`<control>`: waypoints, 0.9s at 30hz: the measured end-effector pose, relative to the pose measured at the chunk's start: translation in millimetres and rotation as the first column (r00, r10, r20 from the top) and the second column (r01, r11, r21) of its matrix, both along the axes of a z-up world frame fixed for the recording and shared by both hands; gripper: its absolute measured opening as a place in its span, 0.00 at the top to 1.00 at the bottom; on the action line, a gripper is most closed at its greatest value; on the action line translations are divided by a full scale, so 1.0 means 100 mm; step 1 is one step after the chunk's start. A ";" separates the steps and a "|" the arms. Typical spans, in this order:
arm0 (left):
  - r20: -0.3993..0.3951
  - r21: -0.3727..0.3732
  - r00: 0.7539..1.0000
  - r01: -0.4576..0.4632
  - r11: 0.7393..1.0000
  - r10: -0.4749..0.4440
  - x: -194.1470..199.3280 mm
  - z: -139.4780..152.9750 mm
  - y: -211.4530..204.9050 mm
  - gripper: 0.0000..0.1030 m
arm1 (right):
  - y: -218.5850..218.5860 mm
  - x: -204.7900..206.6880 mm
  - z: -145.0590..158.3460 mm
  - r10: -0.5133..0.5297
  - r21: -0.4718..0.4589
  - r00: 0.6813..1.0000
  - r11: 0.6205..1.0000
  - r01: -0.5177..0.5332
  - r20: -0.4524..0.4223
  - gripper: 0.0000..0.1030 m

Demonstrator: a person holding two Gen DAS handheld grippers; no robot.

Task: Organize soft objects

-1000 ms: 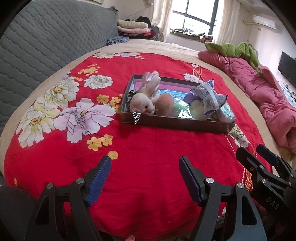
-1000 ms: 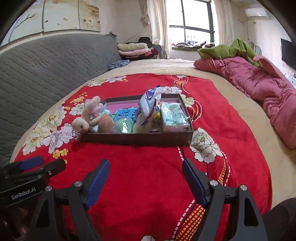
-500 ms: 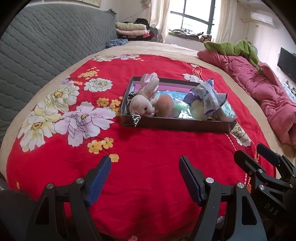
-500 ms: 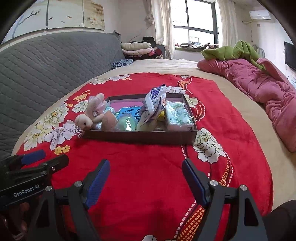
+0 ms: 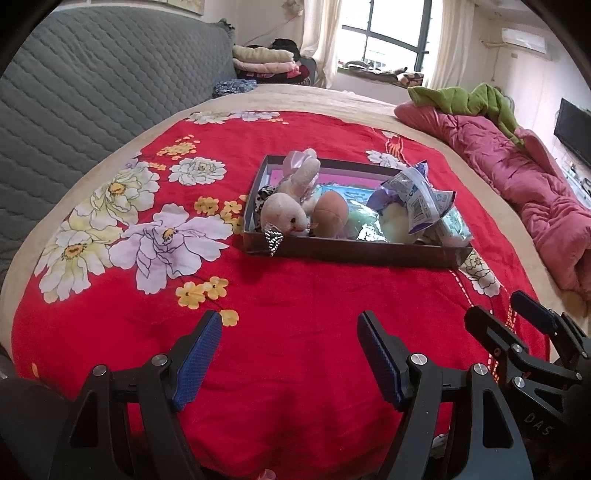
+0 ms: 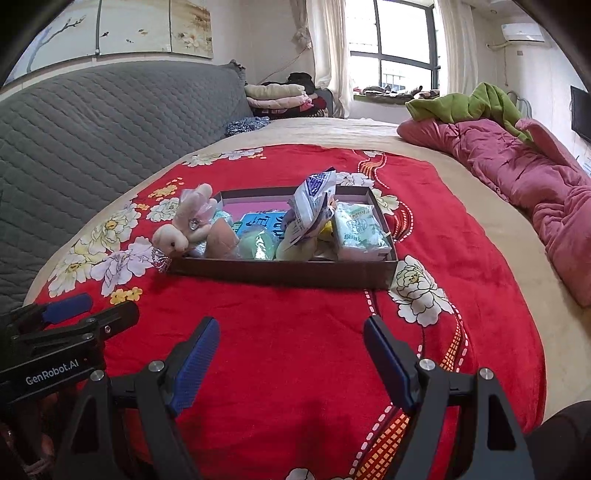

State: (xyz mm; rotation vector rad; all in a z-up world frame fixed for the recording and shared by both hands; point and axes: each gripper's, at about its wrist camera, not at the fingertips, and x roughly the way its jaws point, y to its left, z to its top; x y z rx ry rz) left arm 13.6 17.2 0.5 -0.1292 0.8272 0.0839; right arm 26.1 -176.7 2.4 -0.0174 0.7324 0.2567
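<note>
Where lettering could be read, "GenRobot.AI" stood in white on the body of the left gripper as seen from the right wrist, and "DAS" on the body of the right gripper as seen from the left wrist; print on the packets was too small to read. Both grippers hovered above the red floral blanket, jaws spread wide, blue pads bare, holding and touching nothing. Item: shallow dark box, lying on the blanket well ahead of both grippers. Contents: pale plush rabbit at the left end, its head resting over the rim; brown plush piece beside it; green soft item; crumpled white-and-purple bag standing upright; white-and-green packet at the right end. Setting: bed with grey quilted headboard, pink quilt heaped at the right with a green cloth on top, folded laundry beyond, curtained window, wall air conditioner.
</note>
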 end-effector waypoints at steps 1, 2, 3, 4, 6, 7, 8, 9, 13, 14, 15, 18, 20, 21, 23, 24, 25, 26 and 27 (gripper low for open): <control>-0.001 0.002 1.000 0.002 1.000 -0.002 0.00 0.00 -0.01 0.26 | -0.01 0.00 0.00 0.000 0.006 1.000 1.000 0.000 0.000 0.23; -0.003 0.002 1.000 0.003 1.000 -0.003 0.00 -0.01 -0.01 0.26 | -0.01 0.00 0.00 -0.001 0.008 1.000 1.000 0.001 0.000 0.23; -0.006 0.003 1.000 0.005 1.000 -0.004 0.01 -0.02 -0.02 0.26 | 0.00 0.00 0.00 0.000 0.009 1.000 1.000 0.000 0.001 0.23; -0.006 0.004 1.000 0.006 1.000 -0.006 0.01 -0.02 -0.02 0.26 | -0.01 0.00 0.00 0.001 0.009 1.000 1.000 -0.001 0.001 0.23; -0.003 0.001 1.000 0.009 1.000 -0.009 0.01 -0.02 -0.02 0.26 | 0.00 0.01 -0.01 0.005 0.010 1.000 1.000 -0.005 -0.003 0.23; -0.002 -0.003 1.000 0.010 1.000 -0.010 0.01 -0.02 -0.02 0.26 | -0.01 0.02 -0.01 0.005 0.010 1.000 1.000 -0.005 -0.005 0.23; -0.003 -0.011 1.000 0.011 1.000 -0.011 0.02 -0.02 -0.02 0.26 | 0.00 0.02 -0.02 0.006 0.011 1.000 1.000 -0.006 -0.007 0.23; -0.006 -0.011 1.000 0.011 1.000 -0.011 0.03 -0.03 -0.02 0.26 | 0.00 0.02 -0.02 0.007 0.012 1.000 1.000 -0.007 -0.010 0.23; -0.009 -0.006 1.000 0.007 1.000 -0.007 0.03 -0.04 -0.02 0.26 | 0.00 0.03 -0.04 0.008 0.013 1.000 1.000 -0.008 -0.017 0.23; -0.009 -0.005 1.000 0.008 1.000 -0.008 0.03 -0.04 -0.02 0.26 | -0.01 0.02 -0.04 0.008 0.015 1.000 1.000 -0.008 -0.017 0.23; -0.009 -0.005 1.000 0.006 1.000 -0.006 0.03 -0.04 -0.02 0.26 | -0.01 0.02 -0.04 0.008 0.014 1.000 1.000 -0.008 -0.016 0.23; -0.007 -0.003 1.000 0.008 1.000 -0.008 0.04 -0.04 -0.02 0.26 | -0.01 0.03 -0.04 0.008 0.014 1.000 1.000 -0.008 -0.016 0.23; -0.006 -0.001 1.000 0.009 1.000 -0.009 0.04 -0.04 -0.02 0.26 | -0.01 0.03 -0.04 0.008 0.016 1.000 1.000 -0.008 -0.018 0.23; -0.006 0.000 1.000 0.007 1.000 -0.007 0.03 -0.04 -0.02 0.26 | -0.01 0.03 -0.04 0.007 0.016 1.000 1.000 -0.006 -0.017 0.23; -0.006 0.001 1.000 0.005 1.000 -0.005 0.03 -0.04 -0.02 0.26 | -0.01 0.03 -0.05 0.007 0.016 1.000 1.000 -0.006 -0.016 0.23; -0.005 0.003 1.000 0.004 1.000 -0.004 0.03 -0.04 -0.03 0.26 | -0.01 0.03 -0.05 0.008 0.016 1.000 1.000 -0.008 -0.016 0.23; -0.005 0.004 1.000 0.006 1.000 -0.006 0.03 -0.04 -0.03 0.26 | -0.01 0.03 -0.05 0.009 0.017 1.000 1.000 -0.009 -0.018 0.23; -0.005 0.004 1.000 0.007 1.000 -0.007 0.03 -0.04 -0.03 0.26 | -0.01 0.03 -0.05 0.010 0.018 1.000 1.000 -0.009 -0.018 0.23; -0.007 0.003 1.000 0.008 1.000 -0.008 0.03 -0.05 -0.03 0.26 | 0.00 0.03 -0.05 0.011 0.018 1.000 1.000 -0.010 -0.019 0.23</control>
